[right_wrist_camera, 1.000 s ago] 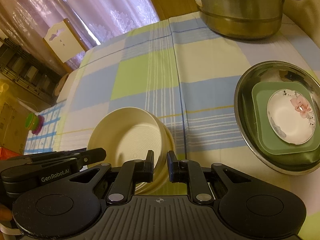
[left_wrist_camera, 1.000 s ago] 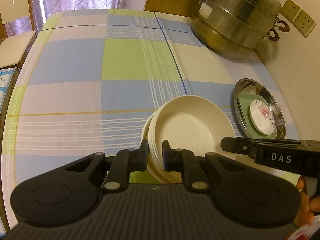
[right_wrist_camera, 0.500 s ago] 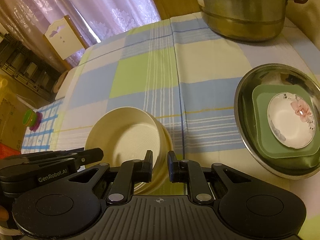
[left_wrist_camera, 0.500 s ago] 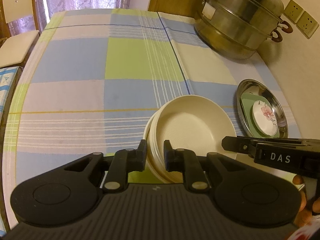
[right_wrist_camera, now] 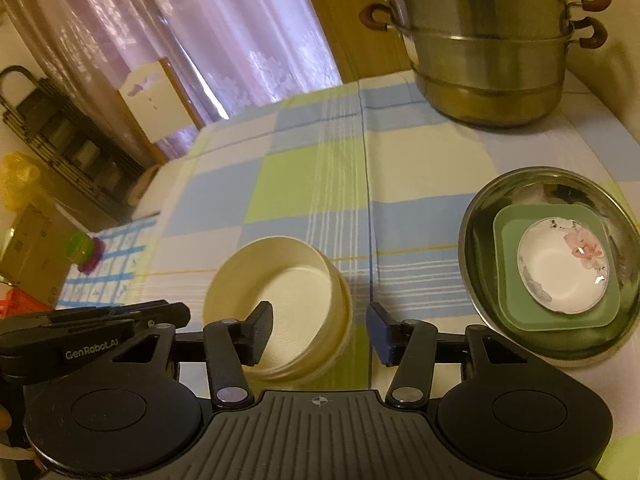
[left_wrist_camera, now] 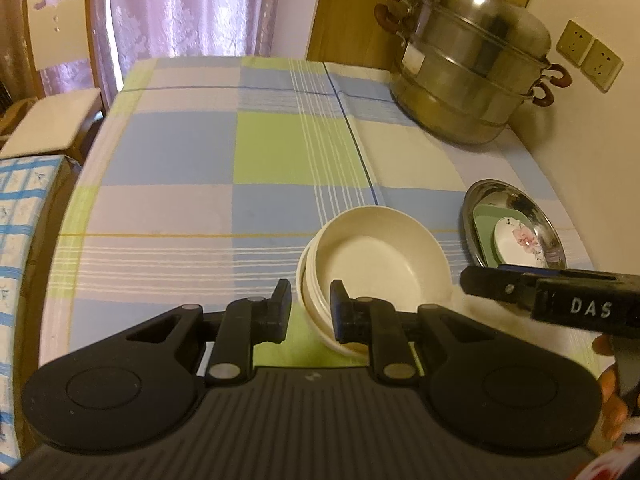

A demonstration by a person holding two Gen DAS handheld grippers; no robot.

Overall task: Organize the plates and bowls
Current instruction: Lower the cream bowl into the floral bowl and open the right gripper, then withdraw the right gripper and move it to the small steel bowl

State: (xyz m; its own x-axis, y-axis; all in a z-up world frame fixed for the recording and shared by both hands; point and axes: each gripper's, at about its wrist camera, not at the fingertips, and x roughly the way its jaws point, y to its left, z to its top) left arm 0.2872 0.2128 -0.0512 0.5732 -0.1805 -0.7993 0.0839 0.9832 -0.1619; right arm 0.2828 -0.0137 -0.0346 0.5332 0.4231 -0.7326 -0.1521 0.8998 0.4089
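A stack of cream bowls [left_wrist_camera: 372, 256] sits on the checked tablecloth near the front edge; it also shows in the right wrist view [right_wrist_camera: 280, 288]. My left gripper [left_wrist_camera: 309, 310] has opened slightly; its fingers straddle the stack's left rim without clamping it. My right gripper [right_wrist_camera: 320, 326] is open, its fingers either side of the stack's right rim, not pinching. A steel basin [right_wrist_camera: 476, 216] to the right holds a green square plate [right_wrist_camera: 504, 232] with a small floral bowl [right_wrist_camera: 560, 268] on it; the basin [left_wrist_camera: 492, 196] shows in the left view too.
A large steel steamer pot [left_wrist_camera: 468, 80] stands at the back right by the wall, also in the right view [right_wrist_camera: 484, 52]. A white chair [left_wrist_camera: 56, 92] and curtains lie beyond the far left edge. A blue-patterned box [left_wrist_camera: 20, 216] sits left of the table.
Both grippers were shut on the bowl stack's rim; now both have opened, the right one wide, and pulled back and up. The bowls rest on the cloth.
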